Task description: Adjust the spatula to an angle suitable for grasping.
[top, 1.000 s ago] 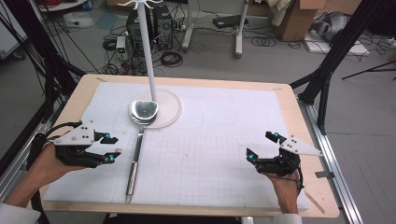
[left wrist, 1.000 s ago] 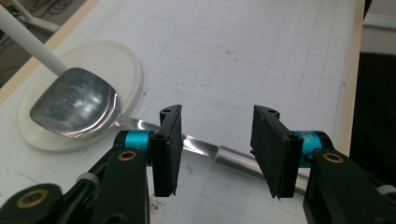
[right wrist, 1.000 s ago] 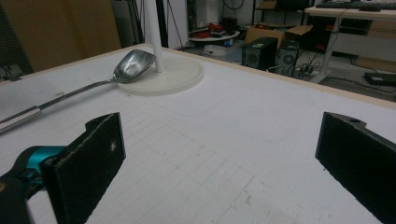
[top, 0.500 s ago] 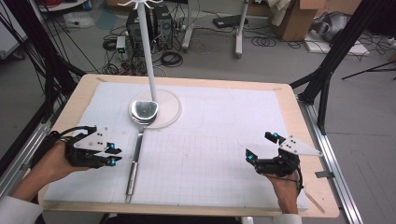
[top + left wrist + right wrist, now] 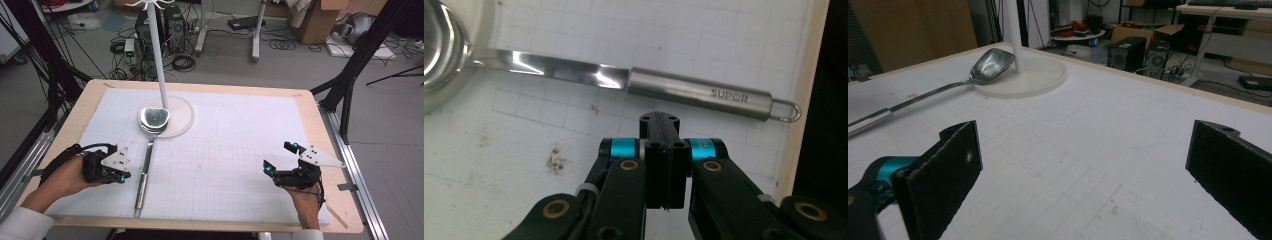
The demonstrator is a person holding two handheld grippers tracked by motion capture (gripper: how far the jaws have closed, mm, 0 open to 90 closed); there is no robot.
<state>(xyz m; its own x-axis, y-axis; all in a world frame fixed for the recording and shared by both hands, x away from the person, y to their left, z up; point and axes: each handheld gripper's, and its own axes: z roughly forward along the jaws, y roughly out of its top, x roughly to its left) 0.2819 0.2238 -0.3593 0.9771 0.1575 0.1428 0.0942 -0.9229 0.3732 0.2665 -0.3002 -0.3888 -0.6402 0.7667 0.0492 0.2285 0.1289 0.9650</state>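
1. Left gripper (image 5: 121, 176), jaws just closed together on nothing, sits just left of the long steel ladle's (image 5: 146, 159) handle; the ladle's bowl rests on the white stand's round base (image 5: 181, 120).
2. Likely still approaching; next, reopen and straddle the handle.
3. Right gripper (image 5: 281, 159), jaws apart, idles well right of the ladle on the worktop (image 5: 240, 150).

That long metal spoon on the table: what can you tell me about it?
The spoon looks like polished steel: a shiny bowl, a flat neck, then a brushed round handle stamped SUPOR with a wire hanging loop at its end. It lies flat on the white gridded mat, its bowl resting on the round base of the white stand. Nothing grips it.
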